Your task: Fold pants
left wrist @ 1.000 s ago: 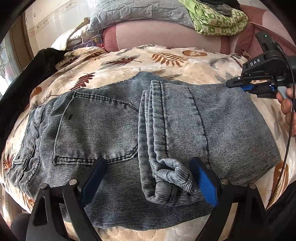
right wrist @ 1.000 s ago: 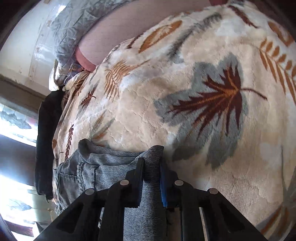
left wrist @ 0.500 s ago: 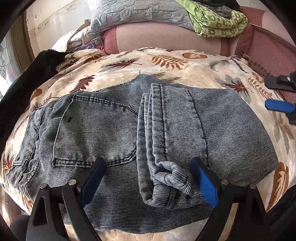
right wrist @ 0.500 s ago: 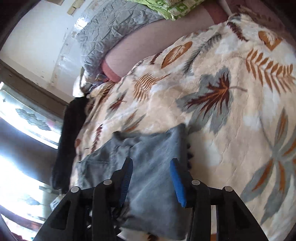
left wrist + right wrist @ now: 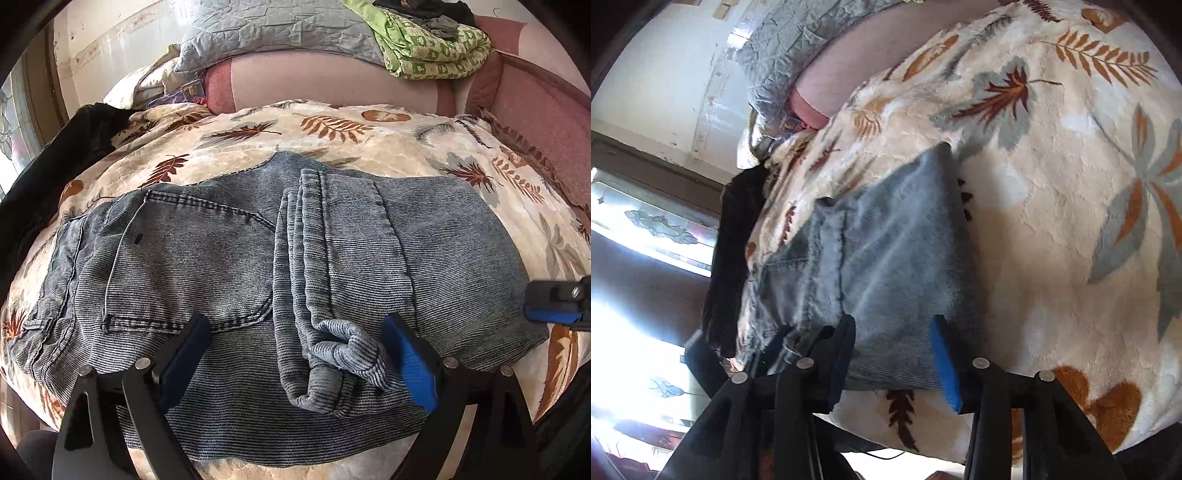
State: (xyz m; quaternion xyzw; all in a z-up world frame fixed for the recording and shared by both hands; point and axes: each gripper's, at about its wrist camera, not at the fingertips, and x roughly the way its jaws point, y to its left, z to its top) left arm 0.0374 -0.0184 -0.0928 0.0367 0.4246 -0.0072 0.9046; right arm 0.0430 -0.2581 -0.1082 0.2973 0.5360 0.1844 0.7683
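Blue-grey jeans lie folded on the leaf-patterned blanket, legs folded back over the seat, with a bunched hem near the front. My left gripper is open and empty, its blue pads straddling the bunched hem just above the cloth. My right gripper is open and empty at the jeans' right front corner; it also shows in the left wrist view at the right edge.
Grey quilt and green bedding are piled on the pink headboard at the back. A black garment lies along the bed's left side by the window. The bed's front edge is close below the grippers.
My right gripper let go of the jeans' far right corner, opened, and drew back toward the front right corner. The left gripper stayed put, open.
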